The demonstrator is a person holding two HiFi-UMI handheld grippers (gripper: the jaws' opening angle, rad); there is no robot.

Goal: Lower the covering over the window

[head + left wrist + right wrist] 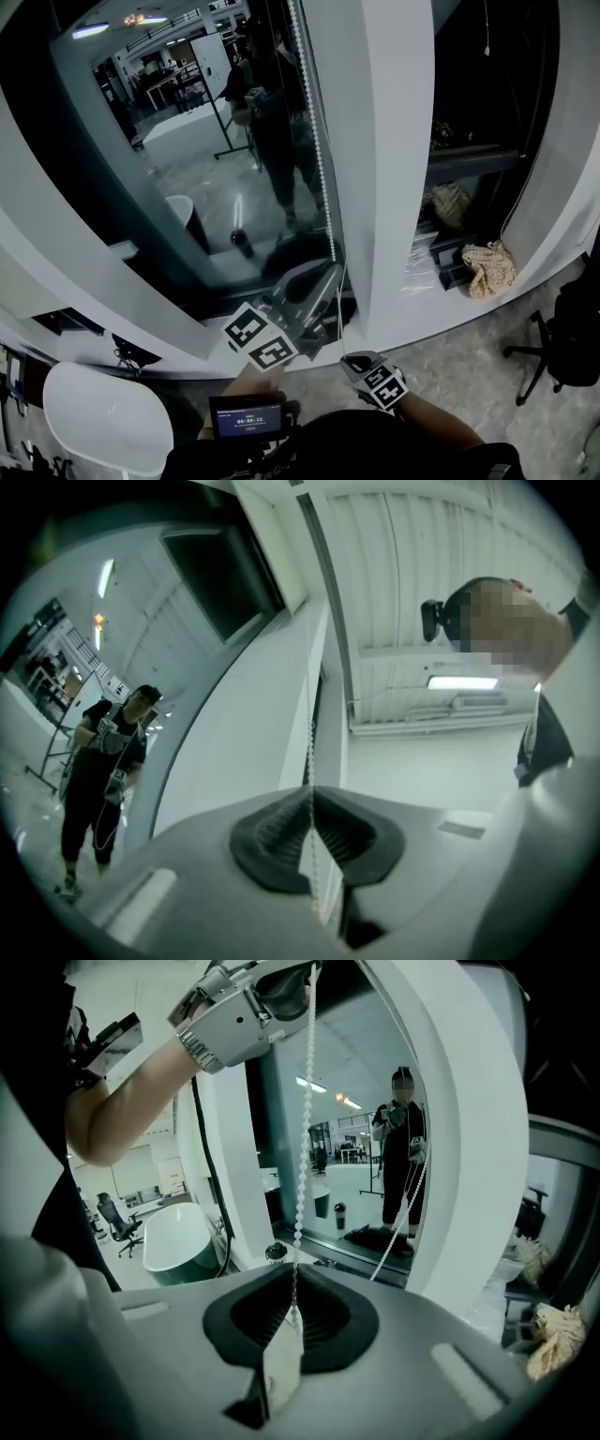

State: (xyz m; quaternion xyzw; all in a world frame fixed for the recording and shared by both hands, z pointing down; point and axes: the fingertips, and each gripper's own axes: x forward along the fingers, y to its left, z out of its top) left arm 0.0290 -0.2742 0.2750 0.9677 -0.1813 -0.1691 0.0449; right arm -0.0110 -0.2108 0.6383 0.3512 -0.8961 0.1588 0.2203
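Observation:
A white bead chain (317,141) hangs down the window glass beside a white upright frame post (394,169). My left gripper (327,278) reaches up to the chain's lower part, and in the left gripper view its jaws are shut on the chain (308,761), which runs up along the frame. My right gripper (354,360) sits lower and nearer to me. In the right gripper view its jaws are shut on the same chain (301,1147), with the left gripper (286,983) holding it higher up. The covering itself I cannot make out.
The dark glass mirrors a person (277,112) and a lit room. A white bathtub (183,1241) stands at the left. Crumpled cloth (489,267) lies on the sill at the right, and an office chair (553,347) stands on the floor beyond it.

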